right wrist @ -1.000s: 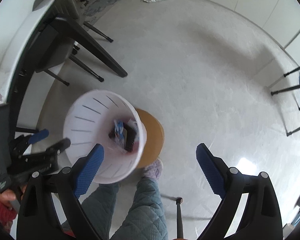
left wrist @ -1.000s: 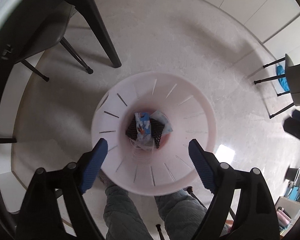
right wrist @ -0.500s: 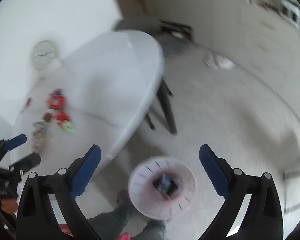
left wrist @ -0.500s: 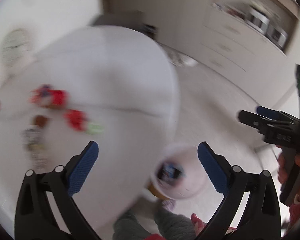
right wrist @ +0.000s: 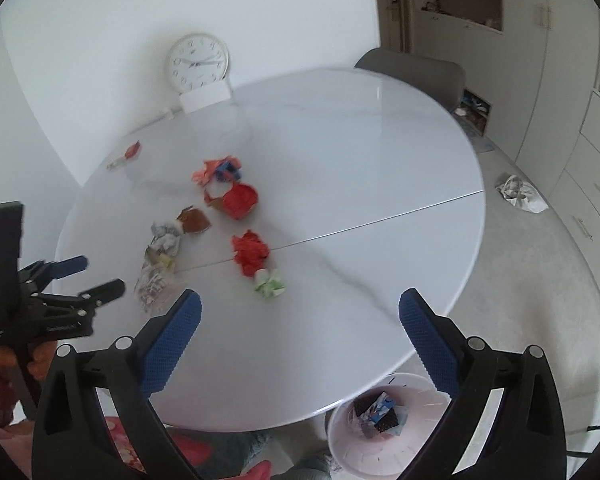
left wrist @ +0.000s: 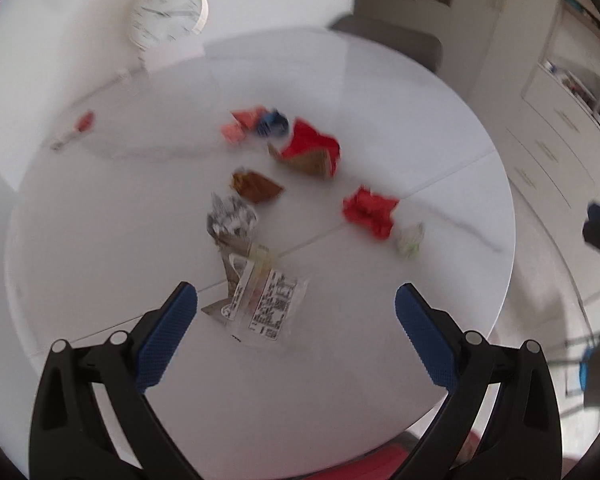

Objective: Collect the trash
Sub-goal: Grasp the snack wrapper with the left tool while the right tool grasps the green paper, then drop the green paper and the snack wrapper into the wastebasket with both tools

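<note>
1. Left wrist view: the left claw (left wrist: pixel 296 312) is seen spread wide above the round white table (left wrist: pixel 380 92), with nothing between its blue pads (left wrist: pixel 168 336).
2. Its jaws have just been opening, and nothing is gripped.
3. A clear printed wrapper (left wrist: pixel 266 300) is seen lying on the table just beyond the claw, between the two pads in the picture, though the view is blurred.
4. Farther from the claw, a crumpled silver wrapper (left wrist: pixel 232 220), a brown scrap (left wrist: pixel 256 187), a red crumpled piece (left wrist: pixel 370 210) and a pale green scrap (left wrist: pixel 410 239) are spread over the table.
5. A red and brown packet (left wrist: pixel 310 152) and a blue and orange cluster (left wrist: pixel 260 124) are found nearer the wall clock (left wrist: pixel 166 12), which stands at the table's far edge.
6. Right wrist view: the right claw (right wrist: pixel 298 316) is also held wide apart over the table's near part, and nothing is gripped; its jaws have just been opening.
7. The green scrap (right wrist: pixel 269 283) is seen lying just beyond the claw.
8. The left claw (right wrist: pixel 94 278) is seen over the table's left edge, near the clear wrapper (right wrist: pixel 153 282).
9. The pink slotted bin (right wrist: pixel 374 426) is seen standing on the floor (right wrist: pixel 540 280) under the table's near edge, with wrappers already inside.
</note>
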A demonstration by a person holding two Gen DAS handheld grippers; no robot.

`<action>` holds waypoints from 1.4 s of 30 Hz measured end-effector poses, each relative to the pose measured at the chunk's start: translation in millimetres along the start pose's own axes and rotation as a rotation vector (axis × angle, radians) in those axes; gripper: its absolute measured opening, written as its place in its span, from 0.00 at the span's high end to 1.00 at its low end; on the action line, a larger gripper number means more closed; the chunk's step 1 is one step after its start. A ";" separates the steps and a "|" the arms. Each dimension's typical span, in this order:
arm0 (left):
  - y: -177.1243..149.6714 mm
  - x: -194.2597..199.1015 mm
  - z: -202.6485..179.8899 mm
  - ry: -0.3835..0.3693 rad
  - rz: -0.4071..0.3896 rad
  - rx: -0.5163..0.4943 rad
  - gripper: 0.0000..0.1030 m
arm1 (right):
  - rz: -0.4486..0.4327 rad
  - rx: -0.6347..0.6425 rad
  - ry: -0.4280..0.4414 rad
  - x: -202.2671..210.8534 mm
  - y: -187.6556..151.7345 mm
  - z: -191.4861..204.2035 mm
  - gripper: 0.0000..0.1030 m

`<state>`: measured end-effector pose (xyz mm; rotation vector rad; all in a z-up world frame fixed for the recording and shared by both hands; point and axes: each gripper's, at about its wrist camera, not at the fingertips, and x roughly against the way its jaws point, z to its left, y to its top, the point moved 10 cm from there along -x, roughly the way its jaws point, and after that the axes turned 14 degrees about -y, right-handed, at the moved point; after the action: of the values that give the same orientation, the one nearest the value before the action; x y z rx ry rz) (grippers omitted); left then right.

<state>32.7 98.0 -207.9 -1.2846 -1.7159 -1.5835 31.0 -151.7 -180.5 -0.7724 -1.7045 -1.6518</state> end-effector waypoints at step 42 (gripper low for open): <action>-9.4 -7.6 66.2 -0.148 0.072 -0.090 0.61 | 0.322 0.037 -0.060 -173.7 -38.7 86.4 0.74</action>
<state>44.3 159.1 -233.7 -1.5251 -1.6810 -1.5753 106.1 -63.8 -341.1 -1.0275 -1.5502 -1.3850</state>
